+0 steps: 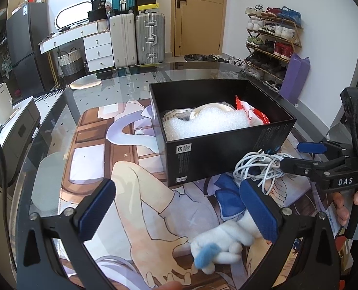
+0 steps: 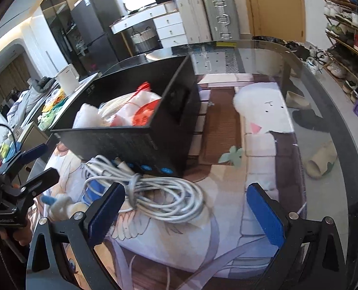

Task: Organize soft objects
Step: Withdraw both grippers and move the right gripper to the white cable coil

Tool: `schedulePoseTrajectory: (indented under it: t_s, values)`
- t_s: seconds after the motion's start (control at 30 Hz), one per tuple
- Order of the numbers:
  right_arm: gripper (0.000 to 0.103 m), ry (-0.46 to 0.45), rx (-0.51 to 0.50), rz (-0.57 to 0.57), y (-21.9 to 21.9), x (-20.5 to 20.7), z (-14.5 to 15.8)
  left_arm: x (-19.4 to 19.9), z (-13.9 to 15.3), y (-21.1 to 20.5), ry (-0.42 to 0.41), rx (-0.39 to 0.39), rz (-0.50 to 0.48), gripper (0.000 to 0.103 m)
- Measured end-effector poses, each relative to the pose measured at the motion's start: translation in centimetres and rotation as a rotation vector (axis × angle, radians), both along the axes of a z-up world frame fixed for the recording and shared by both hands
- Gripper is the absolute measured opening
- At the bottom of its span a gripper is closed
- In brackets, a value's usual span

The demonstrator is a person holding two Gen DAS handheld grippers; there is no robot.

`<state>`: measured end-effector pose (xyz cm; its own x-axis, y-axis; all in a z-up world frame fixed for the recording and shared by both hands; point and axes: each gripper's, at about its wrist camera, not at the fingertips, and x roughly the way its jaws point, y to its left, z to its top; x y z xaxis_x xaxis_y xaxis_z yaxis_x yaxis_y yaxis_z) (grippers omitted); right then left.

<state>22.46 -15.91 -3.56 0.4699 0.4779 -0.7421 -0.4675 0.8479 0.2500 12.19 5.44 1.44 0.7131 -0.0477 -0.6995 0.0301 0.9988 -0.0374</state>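
A black box (image 1: 217, 159) stands on the glass table and holds white foam (image 1: 203, 123) and a red-and-white packet (image 1: 256, 113); it also shows in the right wrist view (image 2: 130, 142). A coiled white cable (image 2: 159, 193) lies on the mat in front of the box, also seen in the left wrist view (image 1: 258, 166). A white plush toy with a blue tip (image 1: 222, 246) lies on the mat. My left gripper (image 1: 179, 215) is open, with the plush by its right finger. My right gripper (image 2: 186, 215) is open just behind the cable.
An illustrated mat (image 1: 135, 193) covers the round glass table (image 2: 324, 111). Beyond it stand suitcases (image 1: 137, 38), a white drawer unit (image 1: 96, 48), a shoe rack (image 1: 273, 41) and a door. Slippers (image 2: 321, 162) show on the floor through the glass.
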Motion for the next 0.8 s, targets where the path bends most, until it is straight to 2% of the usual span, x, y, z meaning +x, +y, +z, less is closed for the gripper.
schedulePoseTrajectory:
  t_s: [0.43, 0.8]
  values:
    - [0.102, -0.038, -0.084, 0.023, 2.9, -0.8, -0.7, 0.1, -0.2, 0.0, 0.009, 0.001, -0.003, 0.103]
    - [0.102, -0.042, -0.101, 0.007, 4.3, -0.8, -0.8, 0.1, -0.3, 0.0, 0.01, 0.001, -0.003, 0.103]
